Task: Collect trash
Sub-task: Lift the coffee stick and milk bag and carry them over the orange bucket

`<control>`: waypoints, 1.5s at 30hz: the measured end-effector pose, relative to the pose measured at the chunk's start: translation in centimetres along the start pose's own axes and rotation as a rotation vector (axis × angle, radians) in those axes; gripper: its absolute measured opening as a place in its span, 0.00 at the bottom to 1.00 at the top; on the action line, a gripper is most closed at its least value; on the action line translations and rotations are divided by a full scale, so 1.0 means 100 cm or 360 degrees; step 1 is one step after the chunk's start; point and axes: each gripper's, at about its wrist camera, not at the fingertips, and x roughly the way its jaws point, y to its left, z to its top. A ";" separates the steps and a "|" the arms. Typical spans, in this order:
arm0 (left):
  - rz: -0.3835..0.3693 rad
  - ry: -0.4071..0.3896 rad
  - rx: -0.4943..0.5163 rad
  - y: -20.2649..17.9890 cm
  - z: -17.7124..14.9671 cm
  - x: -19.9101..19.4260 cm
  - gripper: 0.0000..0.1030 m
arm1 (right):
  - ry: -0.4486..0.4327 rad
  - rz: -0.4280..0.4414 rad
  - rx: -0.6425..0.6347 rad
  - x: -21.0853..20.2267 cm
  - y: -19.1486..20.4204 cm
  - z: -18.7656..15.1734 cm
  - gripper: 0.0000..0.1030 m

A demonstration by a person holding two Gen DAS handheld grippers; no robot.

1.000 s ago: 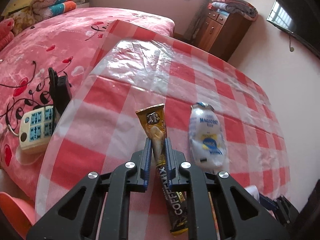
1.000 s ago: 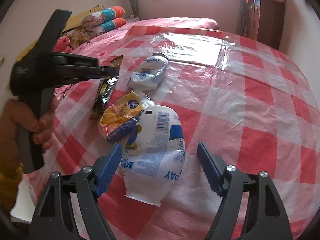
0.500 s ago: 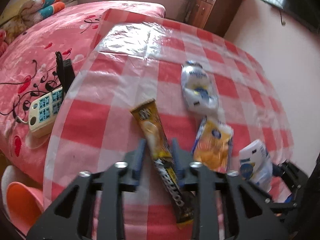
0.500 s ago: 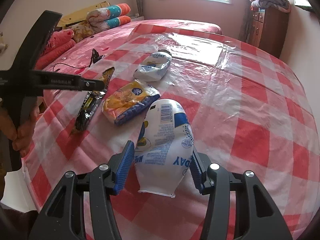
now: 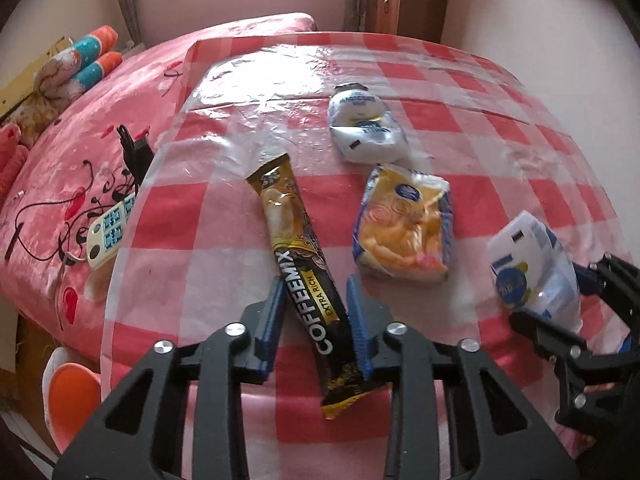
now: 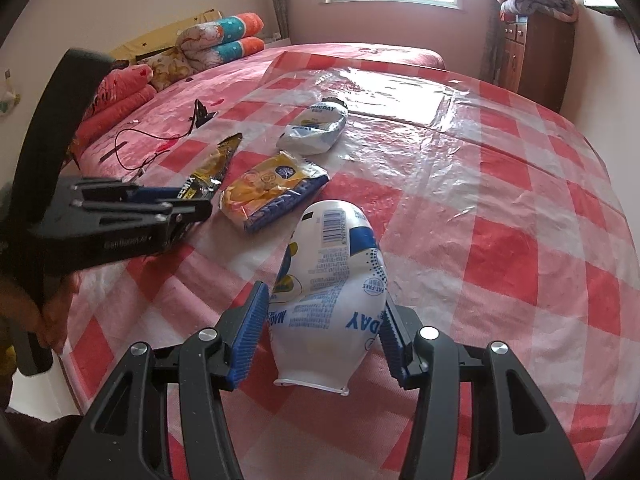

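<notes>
A black and gold coffee-mix sachet (image 5: 298, 264) lies flat on the red-checked table (image 5: 208, 216). My left gripper (image 5: 314, 292) straddles its lower half. Its jaws are closing, with a gap still showing on each side of the sachet. My right gripper (image 6: 323, 300) is shut on a white and blue pouch (image 6: 332, 272), which stands tilted up between the pads. The left wrist view shows that pouch (image 5: 532, 264) in the right gripper (image 5: 550, 296) at the table's right edge. A yellow snack packet (image 5: 404, 224) and a second white pouch (image 5: 364, 128) lie loose on the table.
A pink bed (image 5: 80, 128) adjoins the table on the left, with a white power strip (image 5: 110, 232), a black plug (image 5: 134, 152) and rolled blankets (image 6: 224, 40) on it. A wooden cabinet (image 6: 536, 52) stands at the back right. An orange stool (image 5: 68, 396) sits below the table's near-left edge.
My left gripper let go of the sachet, which now lies on the table, and swung right. My right gripper closed its jaws onto the white pouch.
</notes>
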 end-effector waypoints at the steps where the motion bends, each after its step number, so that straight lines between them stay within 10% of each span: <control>1: 0.0005 -0.0013 0.0014 -0.002 -0.002 -0.002 0.25 | 0.0000 0.0008 0.0012 0.000 -0.001 0.000 0.52; 23: -0.0289 -0.0079 -0.0349 0.045 -0.052 -0.038 0.17 | -0.0010 0.0208 0.0080 -0.010 0.017 -0.008 0.51; 26: -0.0289 -0.0123 -0.0391 0.057 -0.059 -0.052 0.17 | -0.0011 0.0233 0.0068 -0.012 0.022 -0.004 0.28; 32: -0.0275 -0.0174 -0.0465 0.077 -0.072 -0.067 0.17 | 0.0005 0.0209 0.0018 -0.012 0.032 0.000 0.27; 35: -0.0274 -0.0176 -0.0486 0.084 -0.078 -0.070 0.17 | 0.0038 0.0170 0.0023 -0.008 0.030 -0.001 0.33; 39: -0.0280 -0.0173 -0.0508 0.090 -0.086 -0.071 0.17 | 0.0057 0.0083 0.0018 -0.001 0.029 -0.002 0.71; 45: -0.0269 -0.0188 -0.0530 0.100 -0.093 -0.074 0.17 | 0.0079 -0.0046 -0.0073 0.012 0.035 0.001 0.77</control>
